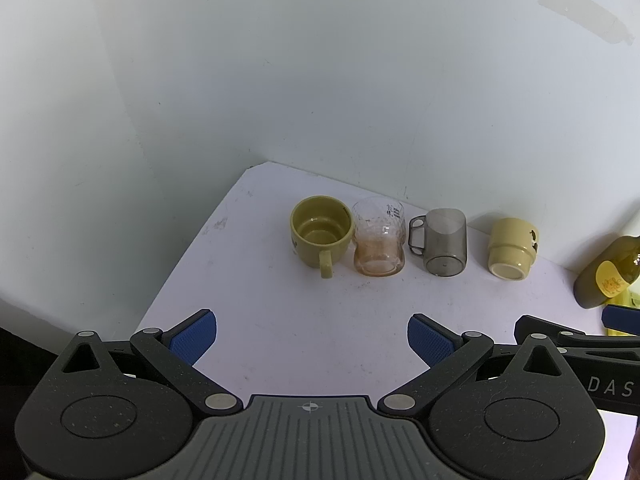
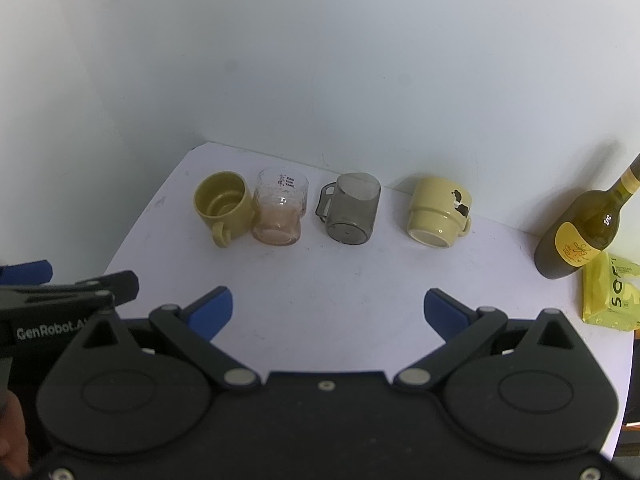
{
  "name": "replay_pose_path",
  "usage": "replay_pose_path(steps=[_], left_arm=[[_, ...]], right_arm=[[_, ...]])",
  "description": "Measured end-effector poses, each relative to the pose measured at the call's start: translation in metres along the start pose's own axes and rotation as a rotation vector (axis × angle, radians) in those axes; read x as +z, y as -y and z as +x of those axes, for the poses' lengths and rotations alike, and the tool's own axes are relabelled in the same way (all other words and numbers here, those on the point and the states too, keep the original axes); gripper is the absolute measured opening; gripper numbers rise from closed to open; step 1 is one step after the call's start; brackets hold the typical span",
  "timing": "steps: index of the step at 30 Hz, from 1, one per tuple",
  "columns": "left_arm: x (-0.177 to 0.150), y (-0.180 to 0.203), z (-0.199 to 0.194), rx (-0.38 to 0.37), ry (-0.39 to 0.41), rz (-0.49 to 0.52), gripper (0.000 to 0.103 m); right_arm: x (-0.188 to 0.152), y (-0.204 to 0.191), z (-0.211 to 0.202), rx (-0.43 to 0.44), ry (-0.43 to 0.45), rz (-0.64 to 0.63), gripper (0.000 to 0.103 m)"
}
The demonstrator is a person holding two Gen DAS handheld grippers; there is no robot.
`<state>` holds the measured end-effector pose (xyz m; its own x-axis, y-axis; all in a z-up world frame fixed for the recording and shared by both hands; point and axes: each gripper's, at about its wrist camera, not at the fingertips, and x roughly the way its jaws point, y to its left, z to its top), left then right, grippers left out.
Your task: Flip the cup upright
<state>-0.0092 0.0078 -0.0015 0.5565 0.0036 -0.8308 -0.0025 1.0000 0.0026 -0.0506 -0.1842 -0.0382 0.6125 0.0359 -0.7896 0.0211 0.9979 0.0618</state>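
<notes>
Four cups stand in a row at the back of the white surface [image 2: 320, 280]. The green mug [image 2: 222, 204] and the glass [image 2: 280, 212] sit mouth up; both look empty. The grey cup [image 2: 350, 212] and the pale mug [image 2: 438, 214] sit mouth down, straight ahead of the right gripper [image 2: 328, 310]. The left gripper [image 1: 312, 336] is further from them. Both have their fingers wide apart, holding nothing. A bottle [image 2: 580, 228] stands far right.

left wrist: high, facing wall | right wrist: same | shared: cups [image 1: 400, 240]
</notes>
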Motion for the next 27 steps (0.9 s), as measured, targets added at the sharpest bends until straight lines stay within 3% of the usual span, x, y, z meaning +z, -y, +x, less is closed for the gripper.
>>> replay_pose_path(steps=[27], left_arm=[[-0.0005,0.0004,-0.0007,0.004,0.001,-0.001,0.103]], right_arm=[[-0.0027,-0.0011,-0.001,0.004,0.006,-0.007,0.103]])
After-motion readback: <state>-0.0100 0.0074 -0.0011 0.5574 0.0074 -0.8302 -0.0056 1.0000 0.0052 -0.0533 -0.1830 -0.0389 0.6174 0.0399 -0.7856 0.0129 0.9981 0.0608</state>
